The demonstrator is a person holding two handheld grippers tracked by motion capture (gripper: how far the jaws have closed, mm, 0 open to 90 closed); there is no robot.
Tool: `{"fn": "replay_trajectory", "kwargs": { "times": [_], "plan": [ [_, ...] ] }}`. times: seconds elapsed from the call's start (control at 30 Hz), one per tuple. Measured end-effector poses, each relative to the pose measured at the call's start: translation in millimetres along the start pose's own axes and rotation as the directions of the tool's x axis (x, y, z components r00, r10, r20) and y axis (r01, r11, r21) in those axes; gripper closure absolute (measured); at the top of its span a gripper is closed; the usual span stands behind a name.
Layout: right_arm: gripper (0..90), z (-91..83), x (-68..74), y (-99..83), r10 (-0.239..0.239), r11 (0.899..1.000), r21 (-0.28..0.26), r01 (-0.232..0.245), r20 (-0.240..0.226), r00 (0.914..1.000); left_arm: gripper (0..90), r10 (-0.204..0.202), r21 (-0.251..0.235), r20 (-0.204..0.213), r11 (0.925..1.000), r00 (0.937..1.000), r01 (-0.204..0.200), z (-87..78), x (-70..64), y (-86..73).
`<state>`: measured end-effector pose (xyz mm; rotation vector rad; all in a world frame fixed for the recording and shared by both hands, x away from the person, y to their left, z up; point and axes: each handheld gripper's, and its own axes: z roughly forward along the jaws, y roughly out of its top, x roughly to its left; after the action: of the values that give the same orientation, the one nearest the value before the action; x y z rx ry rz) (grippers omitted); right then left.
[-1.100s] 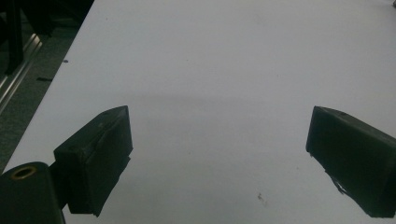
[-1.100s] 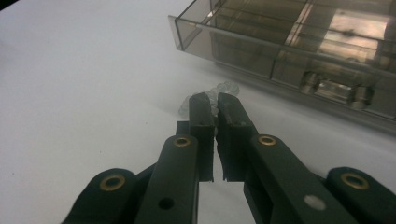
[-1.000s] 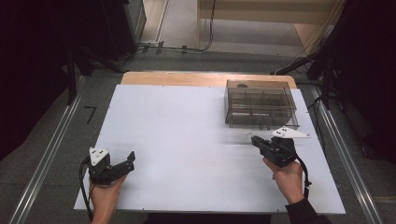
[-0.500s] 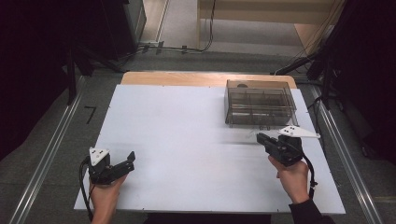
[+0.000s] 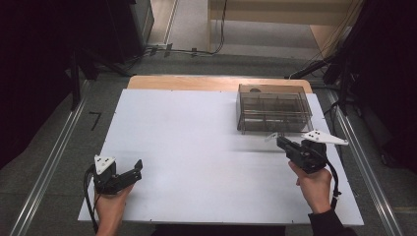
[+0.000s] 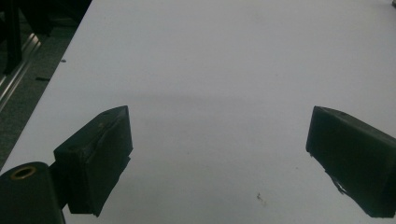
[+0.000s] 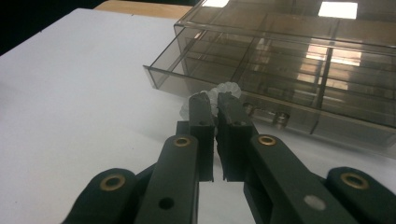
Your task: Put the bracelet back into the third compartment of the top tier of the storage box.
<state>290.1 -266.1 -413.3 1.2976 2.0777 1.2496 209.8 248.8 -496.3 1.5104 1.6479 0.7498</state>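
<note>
A smoky see-through organizer box [image 5: 274,108] with several compartments stands at the table's far right; it is also close ahead in the right gripper view [image 7: 289,60]. My right gripper [image 5: 279,141] hovers just in front of the box's near edge, shut on a small translucent ruffled ring [image 7: 225,89], which juts out past the fingertips [image 7: 201,106]. In the high view the ring is a pale speck [image 5: 271,136] at the jaw tips. My left gripper [image 5: 137,171] rests low at the near left of the table, open, with nothing between its pads [image 6: 100,154].
The white table board [image 5: 196,123] lies over a wooden top whose far edge [image 5: 187,82] shows. Metal rails [image 5: 49,167] run along both sides of the table. Cables and dark stands sit on the floor beyond.
My right gripper has moved a little to the right and away from me, closer to the box, still shut on the ring. The left gripper has stayed put.
</note>
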Motion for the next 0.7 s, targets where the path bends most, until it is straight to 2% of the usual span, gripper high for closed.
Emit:
{"fn": "replay_trajectory", "kwargs": {
  "times": [0.7],
  "plan": [
    [83.2,-13.6,-16.1,5.3,0.043,0.997,-0.06,-0.041,0.034,0.9985,7.1,-0.002,0.001,0.001,1.0,1.0,0.002,0.3,-0.2,-0.1]
  ]
}}
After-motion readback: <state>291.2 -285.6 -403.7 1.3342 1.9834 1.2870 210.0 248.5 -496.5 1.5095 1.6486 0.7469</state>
